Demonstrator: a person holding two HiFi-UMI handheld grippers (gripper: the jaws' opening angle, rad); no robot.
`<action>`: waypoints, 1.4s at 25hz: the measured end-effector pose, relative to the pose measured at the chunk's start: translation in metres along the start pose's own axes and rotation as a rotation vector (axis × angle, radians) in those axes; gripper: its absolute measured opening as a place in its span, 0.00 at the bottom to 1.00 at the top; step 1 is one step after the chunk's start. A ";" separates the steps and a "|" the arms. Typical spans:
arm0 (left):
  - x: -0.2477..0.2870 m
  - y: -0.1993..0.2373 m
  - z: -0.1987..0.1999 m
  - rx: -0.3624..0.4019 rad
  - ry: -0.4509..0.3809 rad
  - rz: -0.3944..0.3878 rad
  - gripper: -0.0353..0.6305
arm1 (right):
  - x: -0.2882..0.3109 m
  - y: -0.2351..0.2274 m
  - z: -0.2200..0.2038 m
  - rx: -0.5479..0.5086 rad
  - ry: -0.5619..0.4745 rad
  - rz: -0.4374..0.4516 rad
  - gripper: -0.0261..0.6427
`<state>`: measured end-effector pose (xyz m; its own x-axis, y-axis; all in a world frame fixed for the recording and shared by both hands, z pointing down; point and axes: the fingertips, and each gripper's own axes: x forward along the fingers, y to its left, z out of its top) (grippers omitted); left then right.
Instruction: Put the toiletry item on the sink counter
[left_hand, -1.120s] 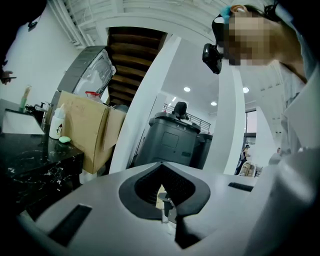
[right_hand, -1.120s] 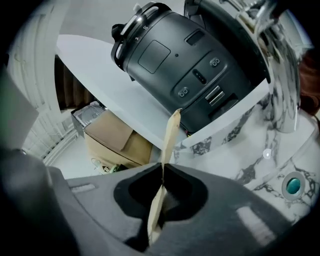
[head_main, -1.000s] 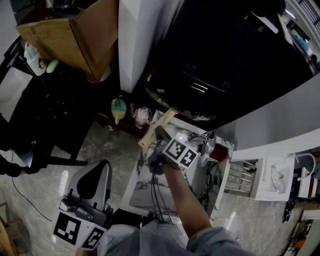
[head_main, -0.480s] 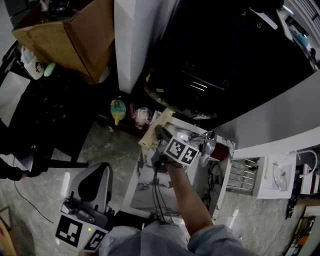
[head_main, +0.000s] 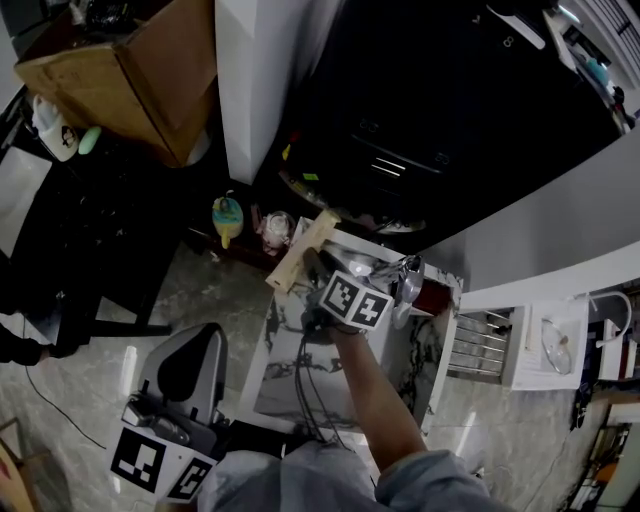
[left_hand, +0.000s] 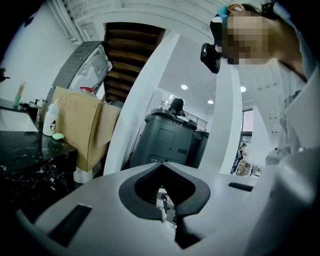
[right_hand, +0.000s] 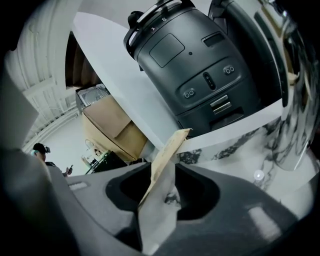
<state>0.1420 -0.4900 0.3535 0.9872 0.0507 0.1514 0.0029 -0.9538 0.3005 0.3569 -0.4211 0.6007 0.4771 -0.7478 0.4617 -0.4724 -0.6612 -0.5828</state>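
Observation:
The toiletry item is a flat tan packet (head_main: 292, 262) standing tilted at the far left corner of the marble sink counter (head_main: 285, 375). In the right gripper view the packet (right_hand: 162, 165) rises between the two jaws with a gap on each side. My right gripper (head_main: 316, 268) is opening around the packet, and its pads do not press on it. Whether the packet's lower end rests on the counter is hidden by the jaws. My left gripper (head_main: 192, 340) hangs low at the left, away from the counter, shut with nothing in it (left_hand: 161, 167).
A chrome faucet (head_main: 408, 282) stands just right of my right gripper. A large dark grey bin (right_hand: 200, 65) sits behind the counter. A cardboard box (head_main: 130, 70) and small toys (head_main: 226, 215) lie to the left on the floor. A white rack (head_main: 482, 345) is to the right.
The head view has drifted slightly. The right gripper and the packet stay at the counter's far left corner. The left gripper has not moved.

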 end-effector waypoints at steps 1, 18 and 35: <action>0.001 -0.002 0.000 0.001 0.000 -0.003 0.06 | -0.003 0.000 0.001 -0.009 -0.004 -0.004 0.26; -0.003 -0.066 0.001 0.029 -0.029 -0.048 0.06 | -0.103 0.053 0.041 -0.288 -0.168 0.037 0.04; -0.031 -0.181 0.005 0.094 -0.095 -0.057 0.06 | -0.300 0.085 0.086 -0.425 -0.360 0.188 0.03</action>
<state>0.1115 -0.3204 0.2894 0.9956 0.0816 0.0454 0.0700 -0.9739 0.2161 0.2373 -0.2484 0.3552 0.5431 -0.8361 0.0772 -0.7932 -0.5411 -0.2793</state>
